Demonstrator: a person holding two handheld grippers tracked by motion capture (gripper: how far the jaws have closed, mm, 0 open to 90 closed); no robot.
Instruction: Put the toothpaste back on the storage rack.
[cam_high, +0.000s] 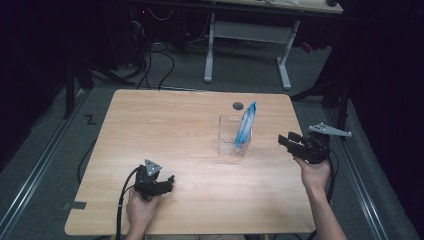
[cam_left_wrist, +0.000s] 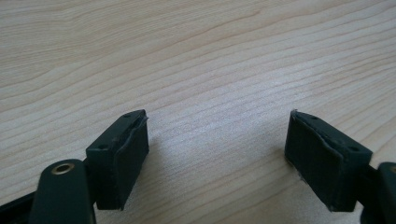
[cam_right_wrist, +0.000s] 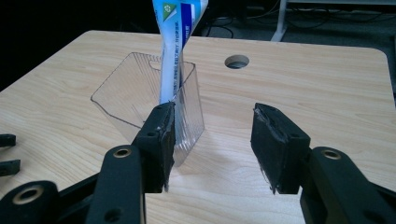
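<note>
A clear plastic box (cam_high: 232, 137) (cam_right_wrist: 140, 100) stands upright on the wooden table (cam_high: 170, 130). A blue and white tube (cam_high: 246, 125) (cam_right_wrist: 173, 51) leans inside it, its top sticking out. My right gripper (cam_high: 284, 140) (cam_right_wrist: 214, 140) hovers just right of the box, open and empty, pointing at it. At the near left, my left gripper (cam_high: 170, 182) (cam_left_wrist: 217, 154) sits low over bare wood, open with nothing between its fingers.
A round cable hole (cam_high: 238, 105) (cam_right_wrist: 236, 61) lies in the table behind the box. A white-legged desk (cam_high: 250, 35) and loose cables stand on the floor beyond the far edge. Bare wood spreads across the left and middle of the table.
</note>
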